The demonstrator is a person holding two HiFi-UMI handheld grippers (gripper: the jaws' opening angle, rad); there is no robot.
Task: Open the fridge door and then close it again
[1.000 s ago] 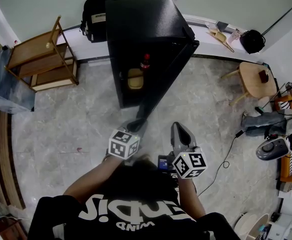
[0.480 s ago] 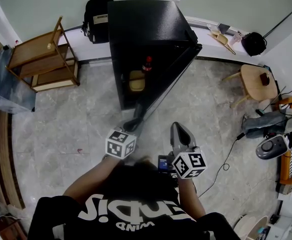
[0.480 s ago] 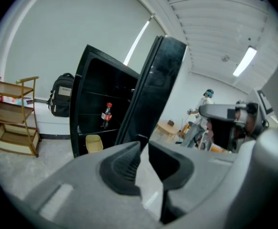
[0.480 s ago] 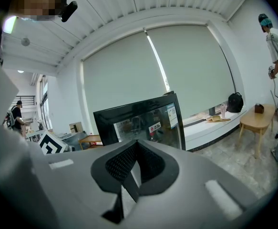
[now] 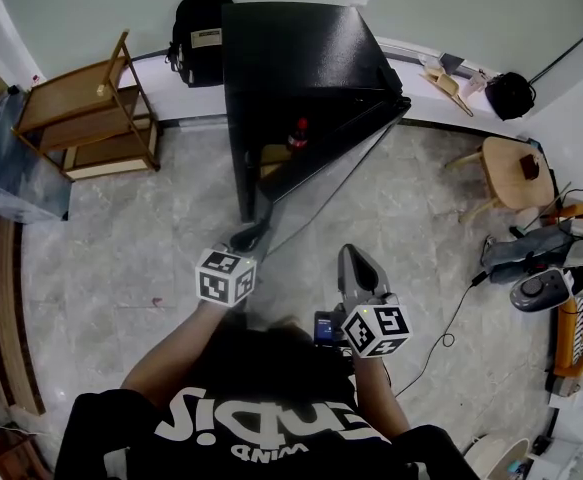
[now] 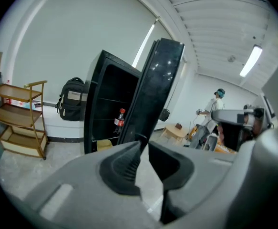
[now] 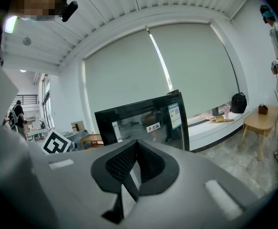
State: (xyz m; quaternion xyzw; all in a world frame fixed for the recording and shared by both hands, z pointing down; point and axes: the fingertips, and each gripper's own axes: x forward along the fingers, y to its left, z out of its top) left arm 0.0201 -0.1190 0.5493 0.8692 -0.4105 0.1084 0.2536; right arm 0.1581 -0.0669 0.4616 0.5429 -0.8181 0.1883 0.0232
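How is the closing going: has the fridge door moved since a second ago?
Yes. The fridge door has swung toward the left wall of the fridge, narrowing the opening.

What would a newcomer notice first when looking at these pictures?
A black fridge stands at the head view's top centre, its door partly open, with a red-capped bottle inside. The left gripper pinches the door's free edge; the right gripper beside it is shut on nothing.

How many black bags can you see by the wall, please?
2: a backpack left of the fridge, and a bag far to its right. Others may be hidden behind the fridge.
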